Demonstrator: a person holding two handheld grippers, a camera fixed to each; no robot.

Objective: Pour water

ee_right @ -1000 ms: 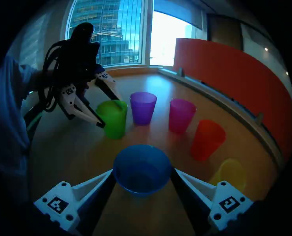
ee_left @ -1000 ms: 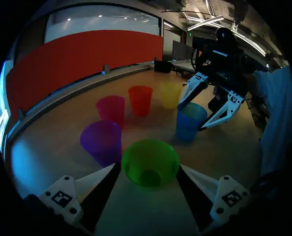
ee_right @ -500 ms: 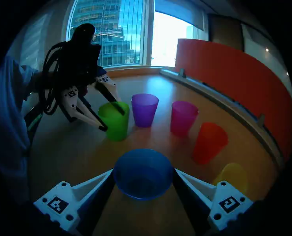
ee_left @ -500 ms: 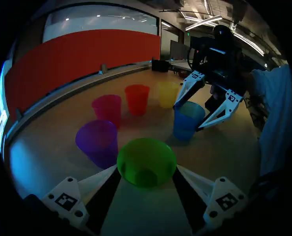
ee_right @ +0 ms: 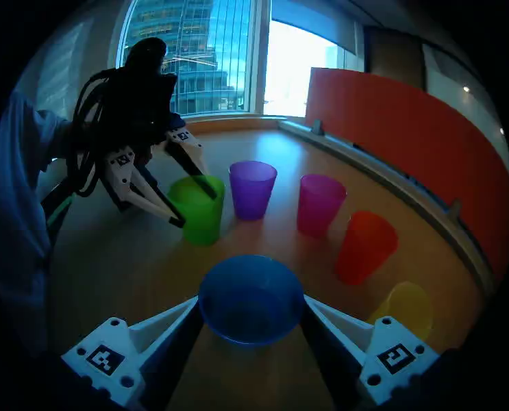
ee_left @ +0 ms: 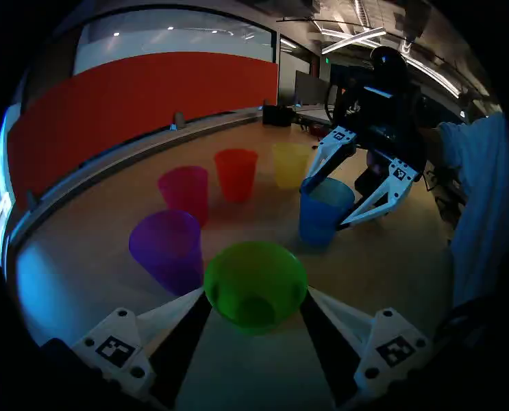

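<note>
A green cup (ee_left: 255,284) sits between the white fingers of my left gripper (ee_left: 254,294), which is shut on it. My right gripper (ee_right: 251,305) is shut on a blue cup (ee_right: 251,298) in the same way. Across the wooden table (ee_left: 384,260), the right gripper (ee_left: 325,204) shows with the blue cup (ee_left: 326,209) upright in its jaws. The right gripper view shows the left gripper (ee_right: 196,207) around the green cup (ee_right: 198,207). I cannot tell whether either cup holds water.
Purple (ee_left: 165,246), pink (ee_left: 183,194), orange (ee_left: 236,173) and yellow (ee_left: 290,164) cups stand in an arc between the two held cups. A person's sleeve (ee_left: 483,205) is at the right. A red wall panel (ee_left: 138,96) runs behind the table.
Both grippers keep hold of their cups. The left gripper view has drifted slightly, so the row of cups sits a little further left; the blue cup has barely shifted.
</note>
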